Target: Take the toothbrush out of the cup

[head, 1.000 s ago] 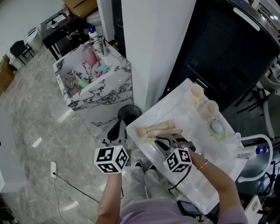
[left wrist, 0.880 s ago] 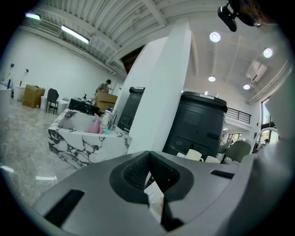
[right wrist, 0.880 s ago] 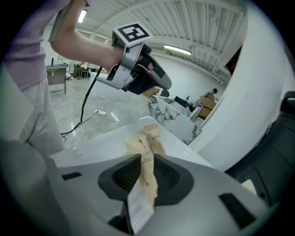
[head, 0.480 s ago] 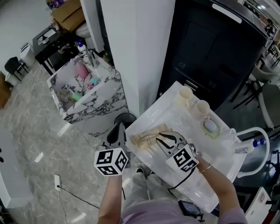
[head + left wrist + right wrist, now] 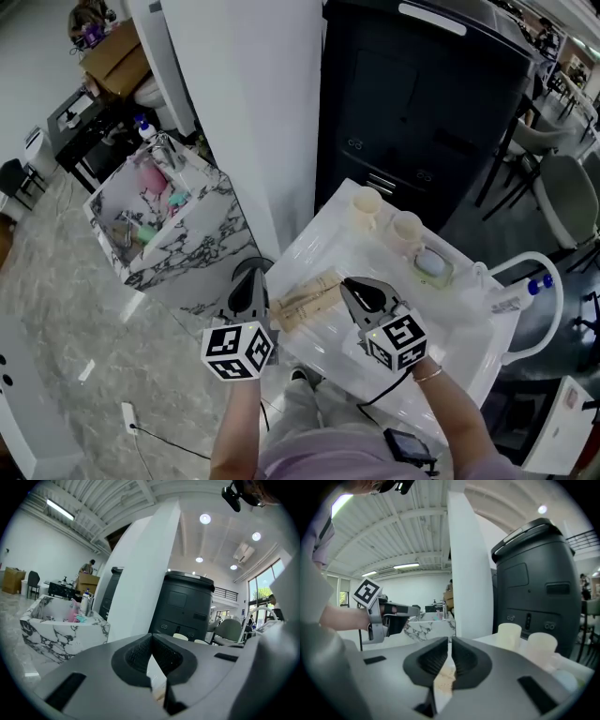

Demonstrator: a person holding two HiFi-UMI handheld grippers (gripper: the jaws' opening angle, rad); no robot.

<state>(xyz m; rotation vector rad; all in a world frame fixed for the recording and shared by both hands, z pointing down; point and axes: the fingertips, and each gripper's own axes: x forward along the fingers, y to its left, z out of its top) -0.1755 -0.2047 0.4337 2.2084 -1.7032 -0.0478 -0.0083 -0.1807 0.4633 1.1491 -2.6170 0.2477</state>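
Two cream cups (image 5: pixel 366 202) (image 5: pixel 406 226) stand at the far side of the white table (image 5: pixel 450 328); nothing sticks out of them. They show again in the right gripper view (image 5: pixel 509 635) (image 5: pixel 541 646). Pale wooden toothbrush pieces (image 5: pixel 305 300) lie flat near the table's left edge. My right gripper (image 5: pixel 364 293) hovers just right of them. Its jaws have just been closing and now stand shut, with nothing between them. My left gripper (image 5: pixel 251 284) hangs off the table's left edge, shut and empty.
A soap dish (image 5: pixel 431 265) sits right of the cups. A white pillar (image 5: pixel 253 122) and a big black machine (image 5: pixel 422 94) stand behind the table. A marble-patterned basin (image 5: pixel 159 220) with toiletries stands on the left. A bent white tube (image 5: pixel 539 309) rises at the right.
My right gripper has lifted off the wooden pieces, rolled upright and closed its jaws. The left gripper has drifted slightly. The head view has shifted toward the table's far side.
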